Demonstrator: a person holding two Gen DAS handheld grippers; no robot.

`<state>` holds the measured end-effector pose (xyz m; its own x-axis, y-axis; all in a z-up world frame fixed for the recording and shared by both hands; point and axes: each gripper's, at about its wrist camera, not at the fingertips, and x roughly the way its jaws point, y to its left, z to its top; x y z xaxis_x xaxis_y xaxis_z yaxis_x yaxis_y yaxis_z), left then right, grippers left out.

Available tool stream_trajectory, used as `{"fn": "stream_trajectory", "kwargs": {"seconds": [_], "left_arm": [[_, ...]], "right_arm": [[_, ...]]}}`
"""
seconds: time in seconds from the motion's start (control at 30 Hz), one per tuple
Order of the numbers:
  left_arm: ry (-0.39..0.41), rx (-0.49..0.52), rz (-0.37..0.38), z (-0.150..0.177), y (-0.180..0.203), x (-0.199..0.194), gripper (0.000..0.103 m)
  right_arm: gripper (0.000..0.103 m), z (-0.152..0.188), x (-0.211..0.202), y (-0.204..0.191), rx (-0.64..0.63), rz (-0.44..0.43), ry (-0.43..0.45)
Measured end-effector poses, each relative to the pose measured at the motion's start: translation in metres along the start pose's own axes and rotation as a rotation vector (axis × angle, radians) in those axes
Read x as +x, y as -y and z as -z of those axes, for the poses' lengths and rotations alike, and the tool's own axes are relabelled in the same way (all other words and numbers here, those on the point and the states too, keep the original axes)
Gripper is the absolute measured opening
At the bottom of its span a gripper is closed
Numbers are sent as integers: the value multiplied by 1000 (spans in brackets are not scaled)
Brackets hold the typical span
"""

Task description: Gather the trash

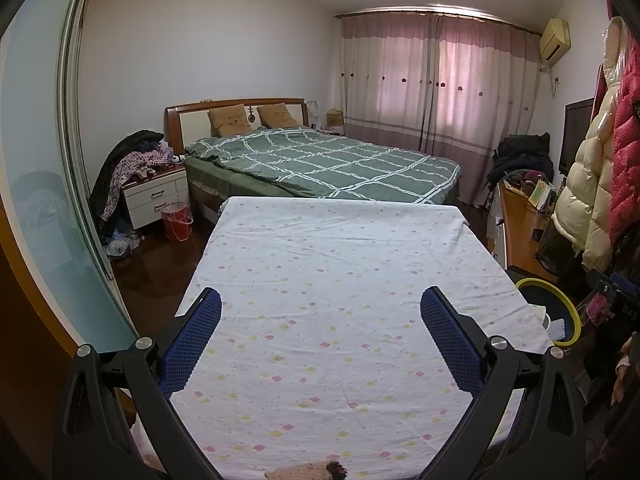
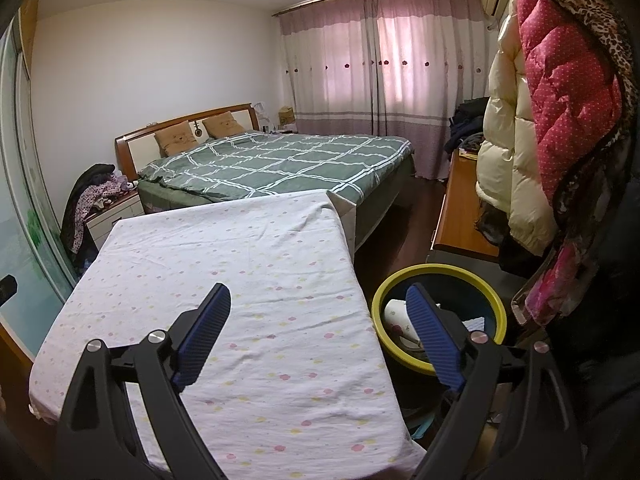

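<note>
Beside the worktop (image 2: 248, 280), low on its right side, stands the bin (image 2: 496, 312) with the yellow rim, and some trash already lies inside. The right tongs (image 2: 320, 300) are much nearer to it; one blue finger sits in front of its mouth. The left tongs (image 1: 320, 304) point over the bare flowered cloth. Both tongs are wide open and hold nothing. No loose trash shows on the cloth. A small brown thing (image 1: 308, 472) at the near edge is cut off, so I cannot tell what it is.

Dim room, daylight through pink curtains (image 1: 432, 80), sharp focus, fisheye-warped dark corners
</note>
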<state>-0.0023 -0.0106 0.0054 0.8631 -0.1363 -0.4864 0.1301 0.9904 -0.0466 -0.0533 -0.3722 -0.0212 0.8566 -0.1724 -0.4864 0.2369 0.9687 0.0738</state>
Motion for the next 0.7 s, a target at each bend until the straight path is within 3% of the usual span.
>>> {"fn": "stream_trajectory", "kwargs": {"seconds": [0.7], "left_arm": [[-7, 3, -1, 2, -3, 4, 98]], "right_arm": [[86, 0, 0, -2, -2, -6, -2]]}}
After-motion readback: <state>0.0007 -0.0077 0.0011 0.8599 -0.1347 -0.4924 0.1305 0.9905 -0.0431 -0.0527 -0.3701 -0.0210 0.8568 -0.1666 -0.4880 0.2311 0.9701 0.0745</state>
